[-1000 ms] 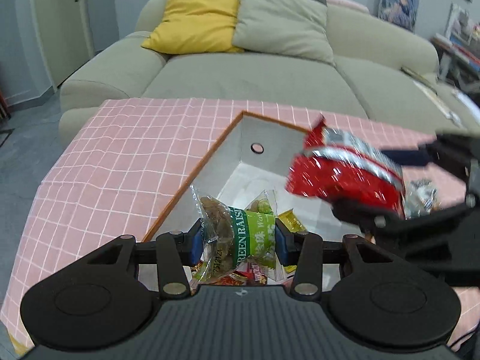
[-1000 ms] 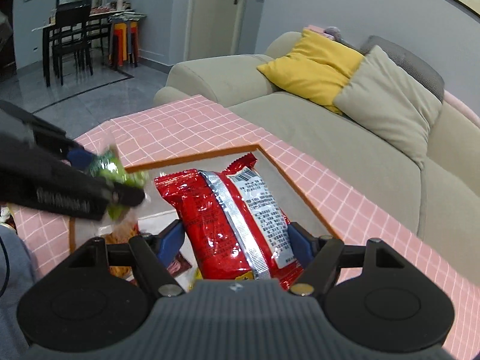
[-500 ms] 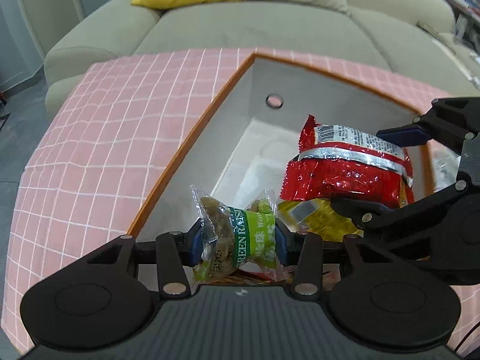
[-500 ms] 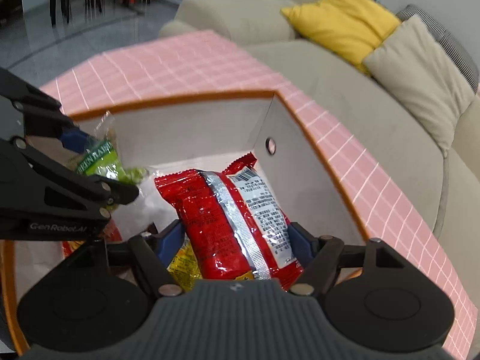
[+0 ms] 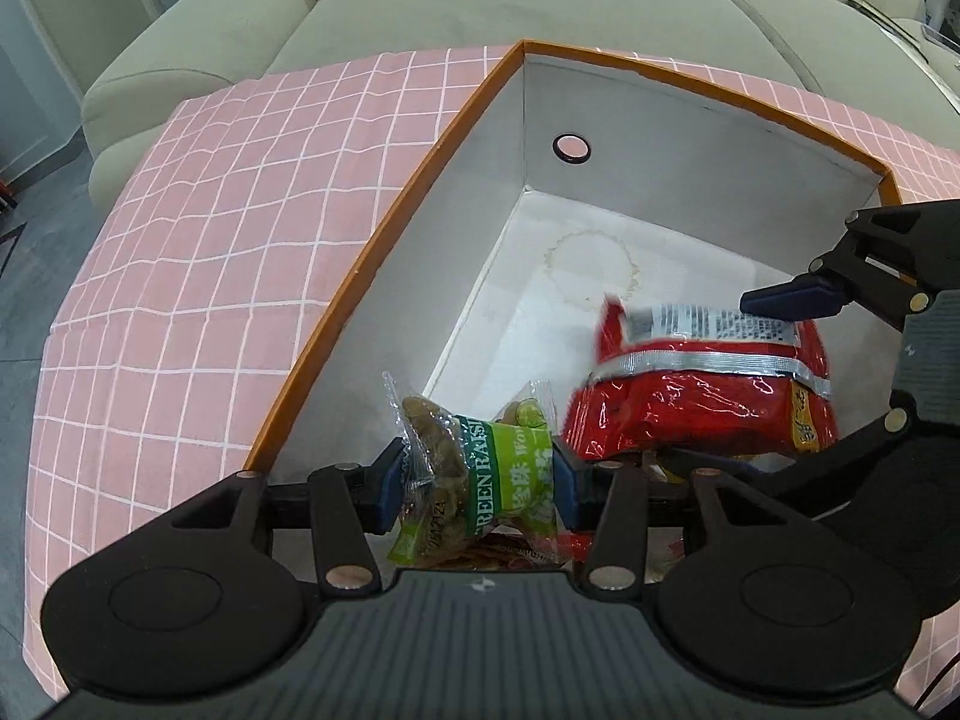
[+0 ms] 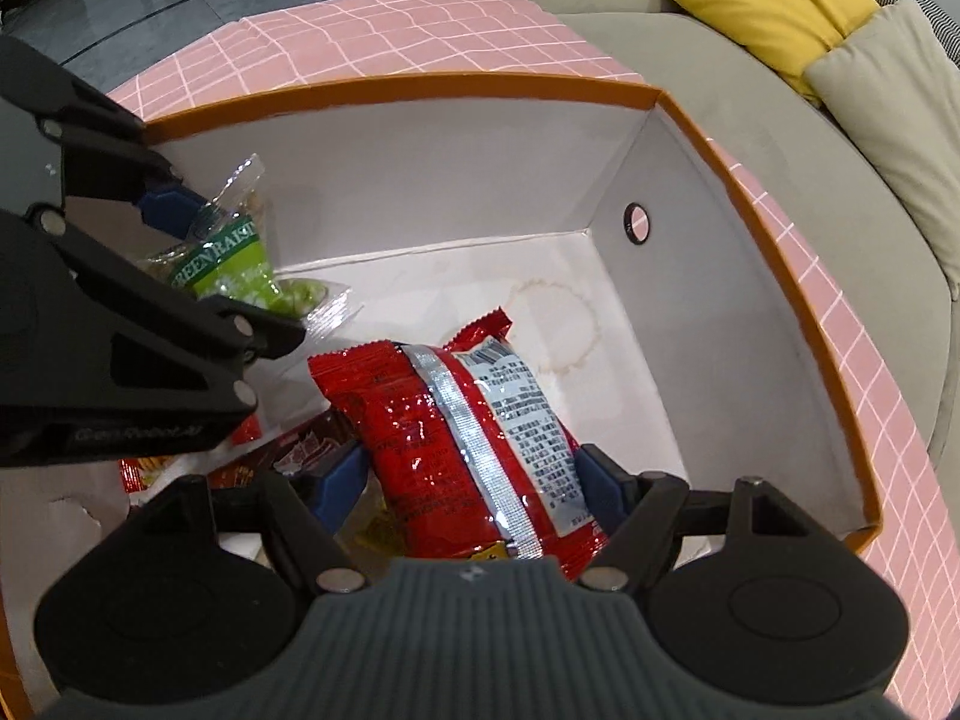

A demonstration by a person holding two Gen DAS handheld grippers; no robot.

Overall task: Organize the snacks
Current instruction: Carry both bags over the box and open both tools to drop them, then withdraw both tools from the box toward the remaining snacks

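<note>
An orange-rimmed white box [image 5: 384,228] stands on the pink checked tablecloth [image 5: 180,300], and both grippers reach down into it. My left gripper [image 5: 477,480] holds a green raisin packet [image 5: 486,474] between its blue pads; the jaws are opening, but the pads still touch the packet. In the right wrist view this gripper [image 6: 234,273] and the packet [image 6: 228,258] sit at the box's left side. My right gripper [image 6: 471,480] is shut on a red snack bag [image 6: 444,420], low over the box floor. From the left wrist view, that bag [image 5: 690,396] hangs in the right gripper [image 5: 720,384].
Several other snack packs [image 6: 294,450] lie on the box floor under the grippers. The box's far wall has a round hole [image 5: 571,148]. Behind the table is a beige sofa [image 5: 480,0] with a yellow cushion [image 6: 750,0]. The box's far floor [image 6: 540,312] is bare and stained.
Both grippers have sunk from above the box rim down inside it, each carrying its pack. The views have tilted steeply downward, and the red bag now nears the box floor.
</note>
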